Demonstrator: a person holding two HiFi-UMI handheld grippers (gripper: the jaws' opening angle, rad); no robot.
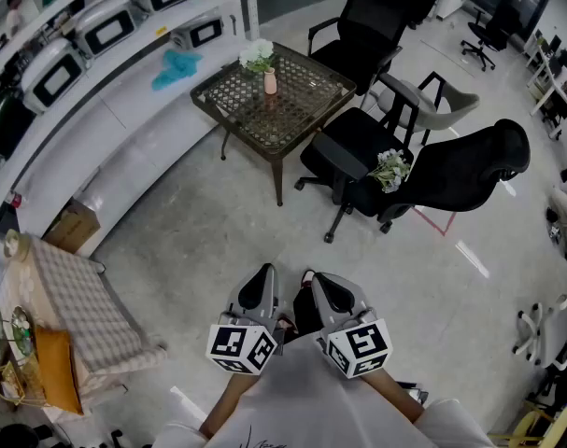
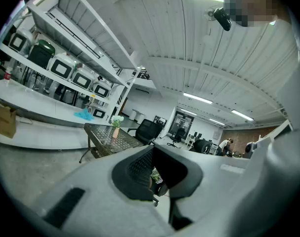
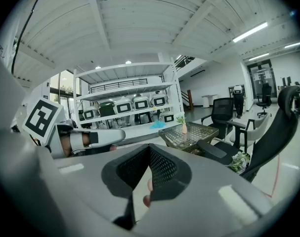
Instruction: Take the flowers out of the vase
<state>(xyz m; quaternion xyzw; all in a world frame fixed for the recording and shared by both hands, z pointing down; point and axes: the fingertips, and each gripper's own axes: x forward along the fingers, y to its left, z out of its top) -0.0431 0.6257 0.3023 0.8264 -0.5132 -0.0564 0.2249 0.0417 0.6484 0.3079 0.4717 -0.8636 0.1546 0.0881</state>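
A small pink vase (image 1: 270, 83) with white flowers (image 1: 257, 54) stands on a lattice-topped metal table (image 1: 302, 110) far ahead of me. A second bunch of flowers (image 1: 389, 169) lies on the seat of a black office chair (image 1: 358, 157). My left gripper (image 1: 262, 292) and right gripper (image 1: 322, 292) are held side by side close to my body, both shut and empty, well short of the table. In the left gripper view the vase (image 2: 115, 131) shows beyond the shut jaws. The right gripper view has the vase (image 3: 184, 128) and the chair's flowers (image 3: 238, 162) in the distance.
Several office chairs (image 1: 470, 166) stand around the table. A long white counter (image 1: 96, 129) with appliances and a blue cloth (image 1: 177, 66) runs along the left. A cardboard box (image 1: 73, 227) and a bench with checked cloth (image 1: 77, 297) sit at near left. Grey floor (image 1: 218, 222) lies between me and the table.
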